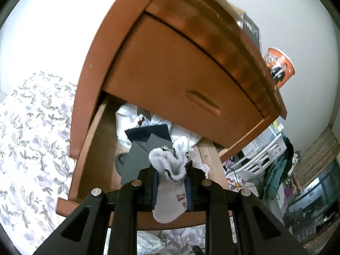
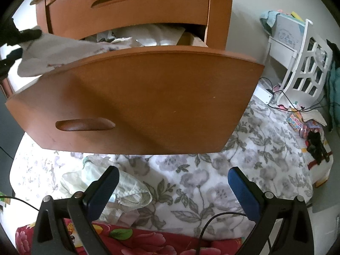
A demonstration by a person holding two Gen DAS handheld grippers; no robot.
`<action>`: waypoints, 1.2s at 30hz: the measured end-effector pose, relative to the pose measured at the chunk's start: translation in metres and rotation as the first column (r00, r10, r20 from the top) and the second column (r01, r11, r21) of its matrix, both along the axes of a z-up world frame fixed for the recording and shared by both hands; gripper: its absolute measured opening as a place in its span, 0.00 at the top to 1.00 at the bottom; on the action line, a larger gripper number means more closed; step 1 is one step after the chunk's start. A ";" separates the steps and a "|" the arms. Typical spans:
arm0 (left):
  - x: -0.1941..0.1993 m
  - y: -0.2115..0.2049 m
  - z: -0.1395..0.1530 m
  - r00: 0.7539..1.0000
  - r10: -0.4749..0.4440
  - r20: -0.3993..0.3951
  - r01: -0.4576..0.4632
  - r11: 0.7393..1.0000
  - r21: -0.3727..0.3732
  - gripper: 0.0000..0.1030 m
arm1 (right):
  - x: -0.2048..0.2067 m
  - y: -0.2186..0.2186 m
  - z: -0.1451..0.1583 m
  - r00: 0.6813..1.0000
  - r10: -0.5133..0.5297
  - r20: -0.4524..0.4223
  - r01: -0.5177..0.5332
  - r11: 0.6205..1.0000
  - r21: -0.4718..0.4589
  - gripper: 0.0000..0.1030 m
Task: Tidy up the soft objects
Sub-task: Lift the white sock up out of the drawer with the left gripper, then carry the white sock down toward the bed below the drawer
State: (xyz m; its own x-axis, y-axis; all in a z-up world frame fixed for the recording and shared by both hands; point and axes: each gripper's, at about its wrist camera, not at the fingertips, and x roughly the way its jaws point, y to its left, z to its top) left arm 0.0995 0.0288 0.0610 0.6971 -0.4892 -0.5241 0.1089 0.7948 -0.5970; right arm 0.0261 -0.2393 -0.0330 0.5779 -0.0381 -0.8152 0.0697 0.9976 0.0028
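Both grippers: L gripper point(image 1: 171, 171) clamps white sock point(image 1: 170, 182) over open drawer point(image 1: 95, 148); R gripper point(image 2: 173, 188) agape.

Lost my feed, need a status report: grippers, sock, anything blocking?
Left hand-held gripper shut on white sock, over open drawer. Right hand-held gripper open, empty. Drawer already holds socks; nothing blocking.

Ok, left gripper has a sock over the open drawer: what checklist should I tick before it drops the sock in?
1. Left gripper clamped on the white sock: ok.
2. Lower drawer pulled open: ok.
3. Sock above the drawer's inside rather than its front edge: cannot tell; the toe end hangs near the front panel.
4. Room inside among the dark sock and white clothes: ok, bare wood shows at the left.
5. Right gripper open, empty, out of the way below the drawer front: ok.
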 end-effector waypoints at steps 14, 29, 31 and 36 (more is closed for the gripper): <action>-0.025 0.019 0.037 0.996 0.044 0.071 -0.045 0.999 0.001 0.79 | 0.000 0.003 0.001 1.000 0.003 0.000 -0.003 1.000 -0.023 0.00; -0.079 0.036 0.086 0.984 0.106 0.142 -0.110 0.994 0.021 0.79 | -0.007 0.004 0.006 0.999 -0.005 0.035 0.006 0.999 -0.043 0.00; -0.086 0.037 0.090 0.983 0.109 0.148 -0.113 0.993 0.021 0.79 | -0.009 0.004 0.006 0.999 -0.004 0.039 0.006 0.999 -0.047 0.00; -0.104 0.038 0.101 0.980 0.113 0.165 -0.119 0.993 0.025 0.79 | -0.009 0.004 0.007 0.999 -0.004 0.041 0.006 0.999 -0.047 0.00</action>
